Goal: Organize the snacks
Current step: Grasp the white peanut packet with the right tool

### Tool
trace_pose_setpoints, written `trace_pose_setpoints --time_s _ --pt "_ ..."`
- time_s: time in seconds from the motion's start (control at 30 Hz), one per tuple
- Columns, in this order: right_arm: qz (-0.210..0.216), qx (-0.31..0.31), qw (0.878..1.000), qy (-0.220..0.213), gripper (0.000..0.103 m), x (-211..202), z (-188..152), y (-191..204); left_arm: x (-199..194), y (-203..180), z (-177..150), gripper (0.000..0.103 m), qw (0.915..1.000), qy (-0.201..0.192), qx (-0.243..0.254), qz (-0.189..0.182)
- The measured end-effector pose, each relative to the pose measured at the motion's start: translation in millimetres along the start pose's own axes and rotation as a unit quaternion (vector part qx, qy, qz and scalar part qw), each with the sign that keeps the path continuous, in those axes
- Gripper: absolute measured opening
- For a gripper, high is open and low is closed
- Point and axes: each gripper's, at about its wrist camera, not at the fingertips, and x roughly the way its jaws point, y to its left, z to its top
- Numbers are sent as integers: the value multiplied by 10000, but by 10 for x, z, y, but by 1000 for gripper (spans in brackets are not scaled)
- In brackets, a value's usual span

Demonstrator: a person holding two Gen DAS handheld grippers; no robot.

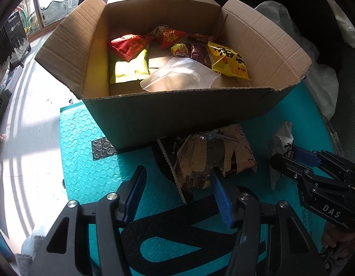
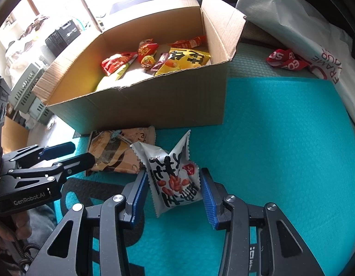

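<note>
Right gripper (image 2: 173, 193) is straddling the peanut packet (image 2: 175, 179), jaws apart; left gripper (image 1: 177, 184) is gaping beside the brown packet (image 1: 212, 158). Crinkled foil risks slipping out.

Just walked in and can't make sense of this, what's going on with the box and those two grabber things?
A person with a handheld gripper in each hand is sorting snacks into an open cardboard box on a teal mat. Several packets already lie inside. The right gripper straddles a silver peanut packet on the mat. The left gripper is open, one finger at a brown snack packet beside the box.
</note>
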Motion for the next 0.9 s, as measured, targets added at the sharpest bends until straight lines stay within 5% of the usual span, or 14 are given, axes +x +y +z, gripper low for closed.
trace_pose_setpoints --time_s 0.47,0.73,0.9 --pt "-86 531 9986 -9 43 -199 -109 -364 67 -625 -177 56 9944 309 529 -855" --pt "-137 569 9983 -17 43 -302 -197 -486 -42 -733 10 56 9956 -45 718 -592" --pt "-81 616 9981 -11 43 -301 -222 -487 58 -648 181 56 9930 87 1036 -561"
